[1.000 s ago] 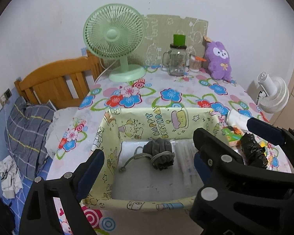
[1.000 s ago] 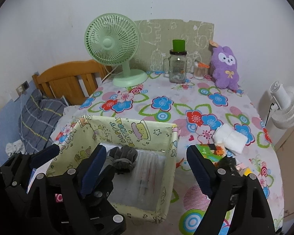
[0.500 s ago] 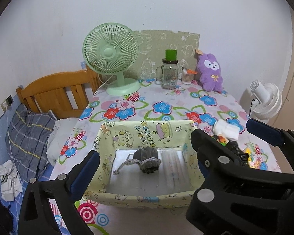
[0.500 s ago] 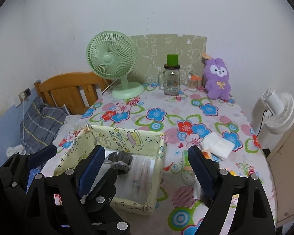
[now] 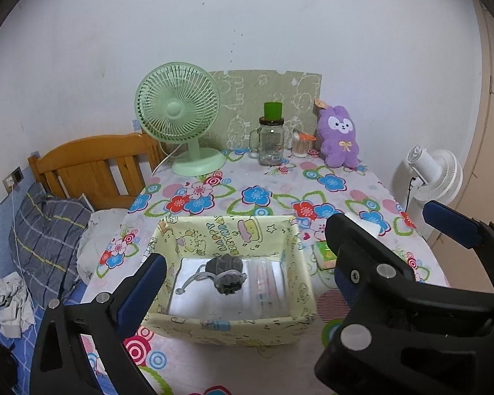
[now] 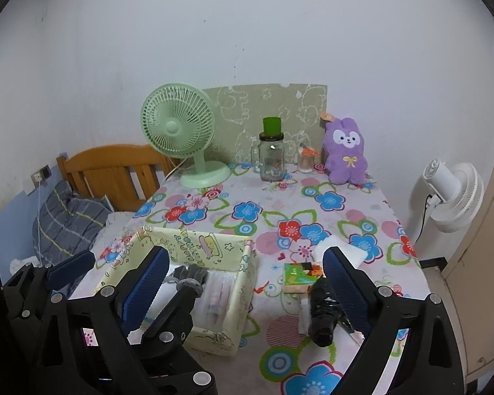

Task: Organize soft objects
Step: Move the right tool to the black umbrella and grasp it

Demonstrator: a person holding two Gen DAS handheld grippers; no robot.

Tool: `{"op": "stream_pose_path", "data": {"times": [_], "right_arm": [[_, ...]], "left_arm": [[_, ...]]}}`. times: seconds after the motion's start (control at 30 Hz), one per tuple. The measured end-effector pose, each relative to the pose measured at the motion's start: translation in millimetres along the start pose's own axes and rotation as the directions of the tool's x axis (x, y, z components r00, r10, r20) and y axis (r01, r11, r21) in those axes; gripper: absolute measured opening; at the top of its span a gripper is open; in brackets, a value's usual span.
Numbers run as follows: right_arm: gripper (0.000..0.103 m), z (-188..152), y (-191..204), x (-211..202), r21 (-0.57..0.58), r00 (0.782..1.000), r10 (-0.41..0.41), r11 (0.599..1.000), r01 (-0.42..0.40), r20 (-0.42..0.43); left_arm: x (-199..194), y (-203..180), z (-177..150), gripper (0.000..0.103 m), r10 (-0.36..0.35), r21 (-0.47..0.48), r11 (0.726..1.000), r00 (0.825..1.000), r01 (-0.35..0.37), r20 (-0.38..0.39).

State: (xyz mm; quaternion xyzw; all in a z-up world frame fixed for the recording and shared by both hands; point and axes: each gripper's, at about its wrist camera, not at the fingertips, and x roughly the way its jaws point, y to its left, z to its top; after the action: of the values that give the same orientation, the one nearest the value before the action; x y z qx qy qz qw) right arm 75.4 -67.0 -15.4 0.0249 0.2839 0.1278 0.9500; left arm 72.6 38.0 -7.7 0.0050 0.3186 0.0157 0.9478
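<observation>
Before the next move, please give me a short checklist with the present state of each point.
1. Left gripper empty, jaws open: ok.
2. Right gripper empty, jaws just been opening, nothing between them: ok.
3. Grey bundle lies inside the yellow box: ok.
4. Black bundle in the box: not ok, it lies on the tablecloth beside the box.
5. White cloth in the box: not ok, it is outside.
6. Whether the purple plush must also go in: cannot tell.
</observation>
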Motion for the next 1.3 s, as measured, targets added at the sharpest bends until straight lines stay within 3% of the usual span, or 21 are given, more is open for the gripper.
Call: {"op": "stream_pose_path", "data": {"times": [0.6,1.3], "right_arm": [[0.099,-6,-48,-43,0.005,0.996,-0.044,0.999,0.043,0.072],[0.099,-32,-97,-42,-0.004,0.994,-0.105,0.994,0.105,0.026]], "left_arm": [[-22,-51,-3,0.103,0.003,0.005,1.0,0.998,-0.003,0.055],[-6,-104,-25,0.103,-0.06,0.019,0.998,0.998,0.059,0.035]]}}
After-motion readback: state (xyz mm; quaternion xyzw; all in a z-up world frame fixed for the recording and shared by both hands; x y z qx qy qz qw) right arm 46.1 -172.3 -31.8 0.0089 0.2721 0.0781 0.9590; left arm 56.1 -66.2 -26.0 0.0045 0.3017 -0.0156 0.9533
